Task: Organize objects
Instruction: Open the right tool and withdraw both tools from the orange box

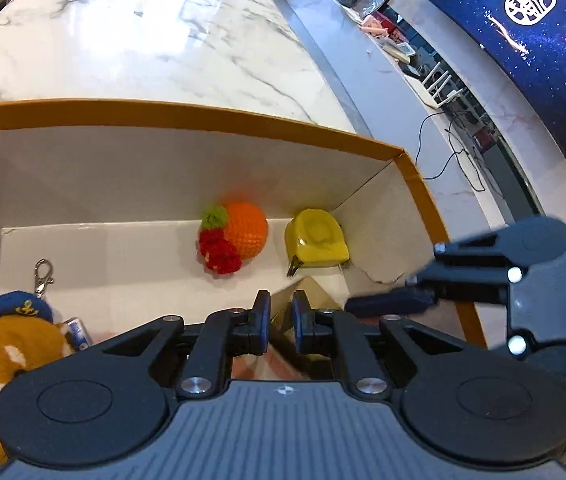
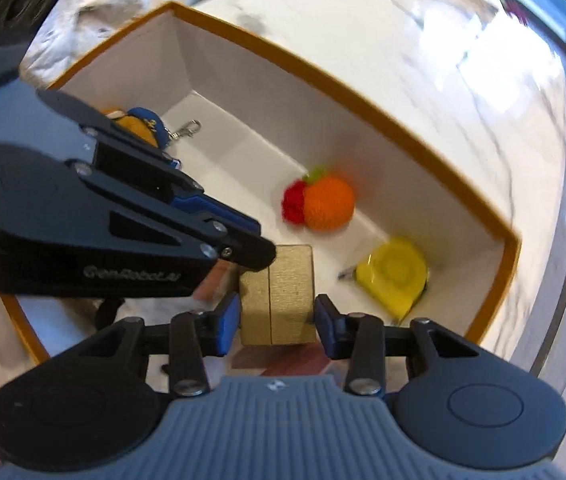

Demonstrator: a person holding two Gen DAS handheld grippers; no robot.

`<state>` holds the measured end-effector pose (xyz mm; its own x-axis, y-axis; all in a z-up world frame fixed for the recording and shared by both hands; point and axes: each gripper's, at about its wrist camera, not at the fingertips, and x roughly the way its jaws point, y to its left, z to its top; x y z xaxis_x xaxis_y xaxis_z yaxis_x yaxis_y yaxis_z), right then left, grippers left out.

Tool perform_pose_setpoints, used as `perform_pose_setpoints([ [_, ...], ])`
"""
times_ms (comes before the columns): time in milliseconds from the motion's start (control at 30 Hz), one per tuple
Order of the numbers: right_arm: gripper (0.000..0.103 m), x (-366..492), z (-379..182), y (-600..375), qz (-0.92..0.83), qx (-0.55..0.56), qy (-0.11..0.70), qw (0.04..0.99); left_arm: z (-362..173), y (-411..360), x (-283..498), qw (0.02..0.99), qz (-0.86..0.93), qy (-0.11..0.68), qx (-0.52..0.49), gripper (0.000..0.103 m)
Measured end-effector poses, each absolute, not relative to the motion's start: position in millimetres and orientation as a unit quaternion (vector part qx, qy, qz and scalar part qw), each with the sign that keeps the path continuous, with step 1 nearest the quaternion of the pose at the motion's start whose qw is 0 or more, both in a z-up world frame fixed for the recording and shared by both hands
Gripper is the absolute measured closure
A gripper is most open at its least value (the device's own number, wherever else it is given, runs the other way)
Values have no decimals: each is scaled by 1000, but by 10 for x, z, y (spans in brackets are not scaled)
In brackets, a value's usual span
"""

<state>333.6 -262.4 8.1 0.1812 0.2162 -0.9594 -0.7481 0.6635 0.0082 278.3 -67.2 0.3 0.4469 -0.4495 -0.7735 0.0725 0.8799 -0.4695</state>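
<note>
An orange-rimmed white box (image 1: 203, 114) (image 2: 363, 100) sits on a marble table. Inside lie a crocheted orange with red berries (image 1: 239, 236) (image 2: 323, 204), a yellow tape measure (image 1: 317, 240) (image 2: 393, 274) and a plush dog keychain in a blue cap (image 1: 11, 336) (image 2: 143, 124). A gold box (image 2: 279, 296) (image 1: 303, 296) is held over the box's near side. My left gripper (image 1: 281, 316) is shut on its edge. My right gripper (image 2: 277, 322) brackets the gold box with its fingers (image 2: 229, 320) close to its sides; small gaps show.
The marble table (image 1: 143, 40) stretches beyond the box. A white counter (image 1: 363, 52) with clutter, cables and a plant runs along the right, under a dark blue starry banner (image 1: 523, 40). A patterned object (image 2: 283, 360) lies under the gold box.
</note>
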Motion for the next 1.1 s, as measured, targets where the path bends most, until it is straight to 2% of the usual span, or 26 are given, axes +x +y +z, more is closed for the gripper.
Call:
perform_pose_setpoints([
  [233, 60, 3425, 100, -2878, 279, -117, 599, 742, 84, -741, 2764, 827, -149, 505, -195, 89],
  [333, 63, 3355, 105, -2959, 261, -91, 614, 739, 110, -729, 2730, 826, -152, 505, -199, 89],
  [533, 71, 3242, 141, -3008, 265, -80, 613, 740, 20, -840, 2755, 811, -168, 523, -199, 89],
  [733, 75, 3166, 297, -3081, 239, -151, 565, 775, 27, -899, 2743, 810, -179, 525, -193, 89],
  [900, 84, 3104, 237, -3132, 235, -168, 564, 774, 72, -900, 2691, 815, -169, 523, -183, 89],
  [1100, 82, 2908, 370, -3275, 237, -156, 536, 795, 473, -943, 2291, 850, -181, 480, -122, 89],
])
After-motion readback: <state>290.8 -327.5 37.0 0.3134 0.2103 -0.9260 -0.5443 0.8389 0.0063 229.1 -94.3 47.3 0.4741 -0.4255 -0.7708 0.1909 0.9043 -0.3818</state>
